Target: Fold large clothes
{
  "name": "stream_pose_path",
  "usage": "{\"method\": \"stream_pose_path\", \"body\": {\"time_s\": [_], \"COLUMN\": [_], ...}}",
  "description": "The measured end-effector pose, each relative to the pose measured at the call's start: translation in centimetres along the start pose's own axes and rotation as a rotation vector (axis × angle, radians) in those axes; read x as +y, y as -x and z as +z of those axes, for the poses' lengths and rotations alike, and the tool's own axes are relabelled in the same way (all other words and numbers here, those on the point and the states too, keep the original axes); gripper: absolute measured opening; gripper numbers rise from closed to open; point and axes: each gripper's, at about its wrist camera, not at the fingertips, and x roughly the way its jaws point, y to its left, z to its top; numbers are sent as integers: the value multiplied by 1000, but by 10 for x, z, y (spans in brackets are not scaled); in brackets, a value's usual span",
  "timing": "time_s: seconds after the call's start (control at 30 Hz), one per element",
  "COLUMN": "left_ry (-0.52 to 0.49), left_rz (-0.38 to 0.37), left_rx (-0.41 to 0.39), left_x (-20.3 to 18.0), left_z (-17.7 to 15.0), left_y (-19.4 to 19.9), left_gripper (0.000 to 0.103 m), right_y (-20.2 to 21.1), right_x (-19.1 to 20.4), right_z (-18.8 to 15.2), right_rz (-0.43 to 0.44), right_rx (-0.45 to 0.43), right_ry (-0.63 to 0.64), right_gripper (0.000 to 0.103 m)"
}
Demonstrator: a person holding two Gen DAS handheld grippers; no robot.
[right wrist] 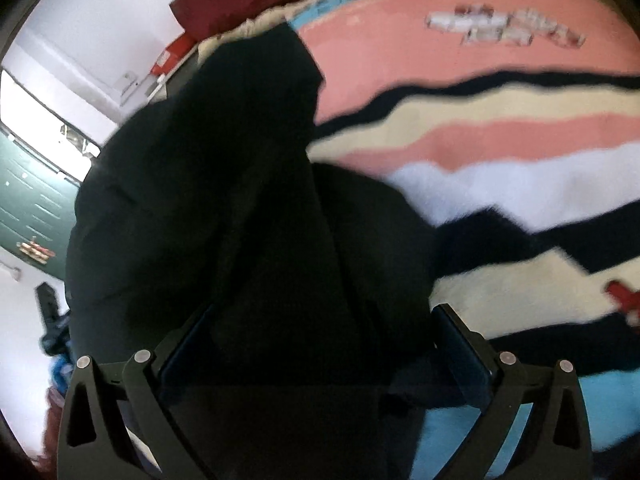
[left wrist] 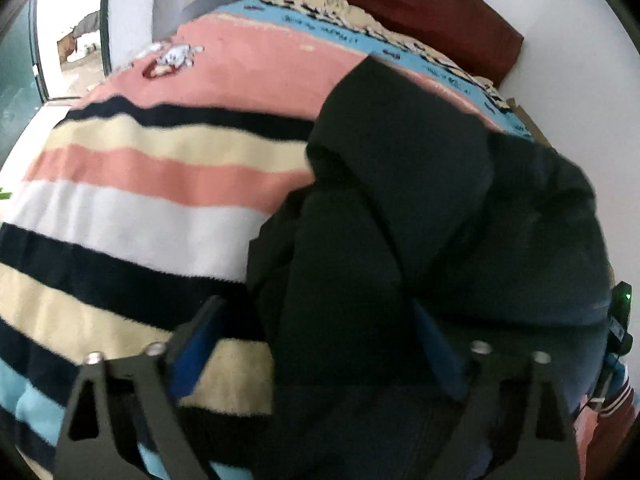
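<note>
1. The black garment (left wrist: 420, 208) lies bunched on the striped blanket (left wrist: 132, 184) covering the bed, toward the bed's right edge in the left wrist view.
2. Left gripper (left wrist: 320, 336): fingers (left wrist: 192, 344) apart, black cloth between them.
3. Right gripper (right wrist: 320, 340): fingers (right wrist: 460, 344) apart, straddling the garment (right wrist: 224, 200).
4. A dark red headboard (left wrist: 420, 8) lines the far edge.

Blanket (left wrist: 168, 168) lettering blurred, unreadable.

Garment (left wrist: 420, 208) lies on blanket (left wrist: 140, 200)
</note>
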Motion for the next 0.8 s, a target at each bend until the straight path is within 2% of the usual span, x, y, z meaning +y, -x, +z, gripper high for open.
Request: {"method": "stream_pose_path", "body": {"time_s": [0.07, 0.13, 0.2, 0.33, 0.47, 0.5, 0.53, 0.57, 0.63, 0.73, 0.8], "left_ry": [45, 92, 107, 116, 98, 89, 88, 93, 79, 86, 79], "left_rz": [-69, -156, -212, -287, -344, -366, -406, -448, -479, -516, -531], "left_rx": [26, 62, 80, 97, 84, 77, 79, 74, 55, 22, -5], "left_x": [13, 26, 32, 35, 26, 22, 17, 12, 5, -3, -9], "left_z": [-1, -3, -4, -6, -10, -12, -14, -17, -20, -22, -20], "left_y": [-11, -25, -32, -37, -34, -32, -31, -29, -23, -12, -2], "left_gripper": [103, 103, 103, 103, 101, 95, 82, 77, 57, 39, 33], "right_y": [-13, -22, -32, -44, -47, -46, -44, -41, -36, -28, -20], "right_x": [-9, -16, -22, -26, -20, -17, -13, -9, -3, 10, 21], "right_z": [2, 4, 5, 5, 3, 2, 2, 1, 1, 2, 2], "right_rz": [59, 110, 160, 225, 246, 244, 249, 262, 285, 293, 274], "right_rx": [46, 79, 114, 135, 124, 117, 104, 89, 71, 55, 23], "right_ry": [-34, -46, -61, -67, -30, -14, 3, 18, 37, 90, 126], "right_gripper": [102, 102, 102, 103, 101, 98, 89, 78, 63, 44, 34]}}
